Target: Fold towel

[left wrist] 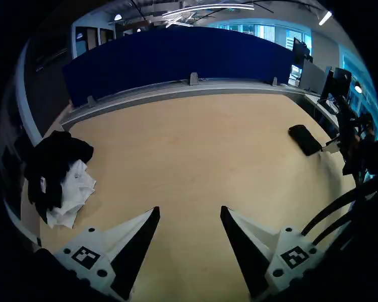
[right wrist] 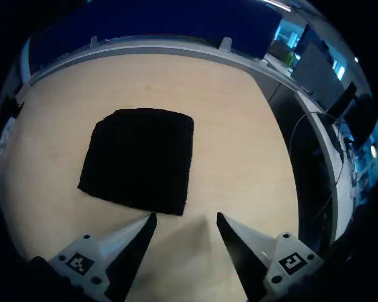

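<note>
While your left gripper (left wrist: 189, 209) and right gripper (right wrist: 186, 215) both hang released and empty, the black towel (right wrist: 138, 158) lies flat on the table (right wrist: 234, 110), just beyond the right one. It looks part-folded; next, pinch its near edge and fold it away.

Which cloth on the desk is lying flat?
The black towel just ahead of the right gripper, a neat flat rectangle. The black and white cloths in the left gripper view are a crumpled heap.
</note>
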The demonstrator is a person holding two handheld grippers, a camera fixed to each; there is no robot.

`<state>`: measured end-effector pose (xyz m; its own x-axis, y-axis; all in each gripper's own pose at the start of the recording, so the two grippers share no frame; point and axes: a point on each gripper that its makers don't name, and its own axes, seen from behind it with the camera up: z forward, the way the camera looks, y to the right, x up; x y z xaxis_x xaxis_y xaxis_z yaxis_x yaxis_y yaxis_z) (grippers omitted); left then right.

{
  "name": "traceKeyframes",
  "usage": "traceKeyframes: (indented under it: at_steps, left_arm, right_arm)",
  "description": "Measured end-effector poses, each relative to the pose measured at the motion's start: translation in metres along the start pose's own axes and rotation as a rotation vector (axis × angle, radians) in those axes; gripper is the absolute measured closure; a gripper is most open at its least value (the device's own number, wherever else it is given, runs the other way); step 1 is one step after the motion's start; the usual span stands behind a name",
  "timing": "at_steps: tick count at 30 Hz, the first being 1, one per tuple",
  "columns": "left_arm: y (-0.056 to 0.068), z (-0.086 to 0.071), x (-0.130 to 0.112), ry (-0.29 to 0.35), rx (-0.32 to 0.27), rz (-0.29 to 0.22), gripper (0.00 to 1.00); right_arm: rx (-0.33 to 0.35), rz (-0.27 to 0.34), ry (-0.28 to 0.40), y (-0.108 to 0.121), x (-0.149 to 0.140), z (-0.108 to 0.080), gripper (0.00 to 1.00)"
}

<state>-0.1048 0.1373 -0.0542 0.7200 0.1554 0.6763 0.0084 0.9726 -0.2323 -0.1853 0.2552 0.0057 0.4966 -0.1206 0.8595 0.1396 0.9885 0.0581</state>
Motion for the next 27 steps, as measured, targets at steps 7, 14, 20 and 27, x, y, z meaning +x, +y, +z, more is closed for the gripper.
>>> traceKeyframes:
  at_steps: [7, 14, 20, 27]
  left_arm:
    - [0.001, -0.001, 0.002, 0.003, -0.004, 0.002, 0.11]
    - [-0.003, -0.001, 0.003, 0.010, -0.005, -0.005, 0.11]
    - [-0.006, -0.001, 0.002, 0.021, -0.005, -0.015, 0.11]
    - [-0.012, -0.002, 0.003, 0.039, -0.004, -0.022, 0.11]
  right_arm:
    - [-0.001, 0.001, 0.017, -0.001, 0.004, -0.004, 0.00]
    - [-0.003, -0.006, 0.059, -0.006, 0.014, -0.017, 0.00]
    - [0.021, -0.003, 0.138, -0.028, 0.034, -0.035, 0.00]
    - [0.069, 0.014, 0.264, -0.071, 0.069, -0.061, 0.00]
